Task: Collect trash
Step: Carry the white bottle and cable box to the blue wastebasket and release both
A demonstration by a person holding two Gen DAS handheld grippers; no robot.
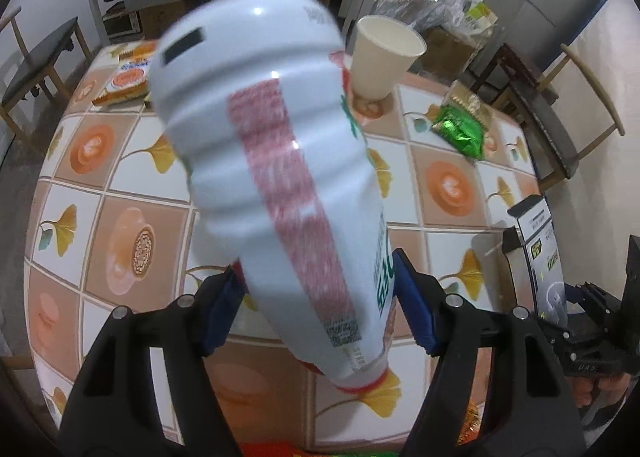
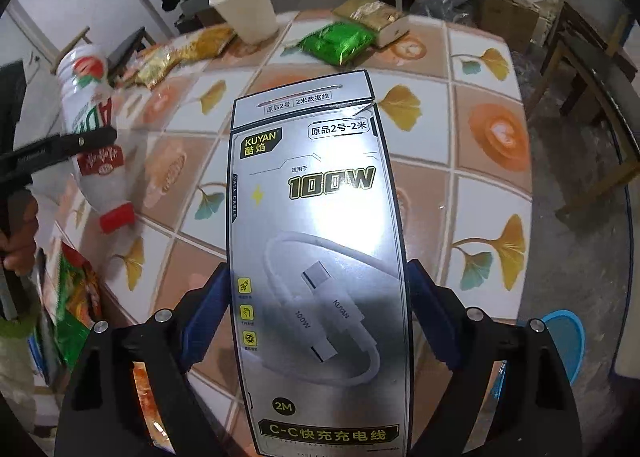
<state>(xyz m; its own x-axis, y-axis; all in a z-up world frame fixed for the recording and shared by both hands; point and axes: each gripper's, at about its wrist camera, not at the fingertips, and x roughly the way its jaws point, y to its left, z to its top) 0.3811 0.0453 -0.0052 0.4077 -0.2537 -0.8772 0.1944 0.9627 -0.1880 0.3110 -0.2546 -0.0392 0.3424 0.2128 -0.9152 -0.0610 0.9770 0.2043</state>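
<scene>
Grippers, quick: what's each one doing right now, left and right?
Left gripper: closed on the white bottle, lifted off the table.
Right gripper: closed on the cable box.

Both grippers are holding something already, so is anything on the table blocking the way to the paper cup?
From the left gripper, the white bottle it holds partly hides the paper cup. From the right gripper, its cable box fills the foreground; the tabletop beyond looks open.

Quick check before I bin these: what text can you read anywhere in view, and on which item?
Cable box, in the right gripper:
"KUYAN"
"酷焰"
"原品2号-2米"
"100W"
"DATA CABLE"
"2M"
"C-C快充充电线"
Top flap: "原品2号", "2米数据线"
Bottle, in the left gripper: red and green print, too blurred to read.
Snack packets, far side of table: no legible text.
</scene>
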